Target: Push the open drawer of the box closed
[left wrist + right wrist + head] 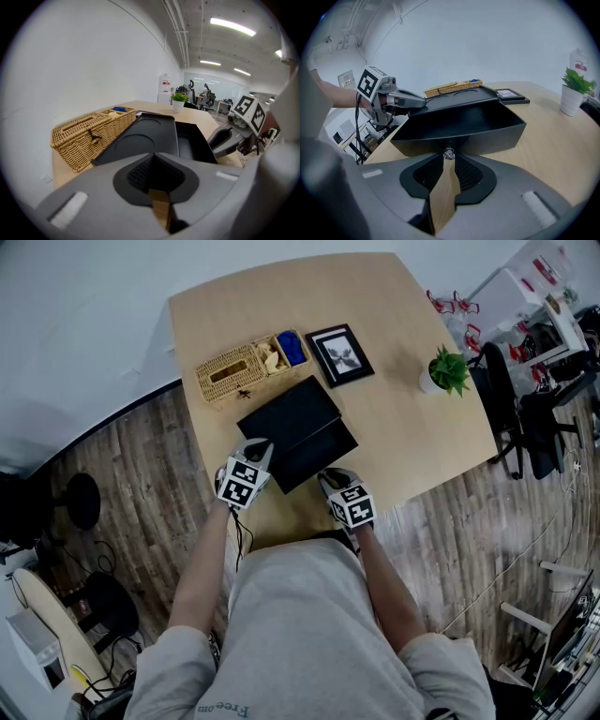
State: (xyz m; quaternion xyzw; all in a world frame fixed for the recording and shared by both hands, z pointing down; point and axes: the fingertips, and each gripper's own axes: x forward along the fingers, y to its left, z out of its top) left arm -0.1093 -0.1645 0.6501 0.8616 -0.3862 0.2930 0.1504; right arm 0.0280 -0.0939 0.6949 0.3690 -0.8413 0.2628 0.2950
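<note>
At frame centre: box (289,413), drawer (321,448) open; right gripper (449,160) jaws together at its knob (449,153); left gripper (154,158) jaws together, just beside box.

Light wooden table (412,437) on plank floor (122,456). At the far left of the tabletop, a wicker basket (230,374) with a slotted lid, its open end compartments holding pale pieces (273,356) and something blue (292,348); just right of it a black-framed picture (340,354) lies flat. A small potted plant (447,371) stands near the right edge, black office chair (525,418) beyond on the floor, round black stool (82,500) off to the left.
</note>
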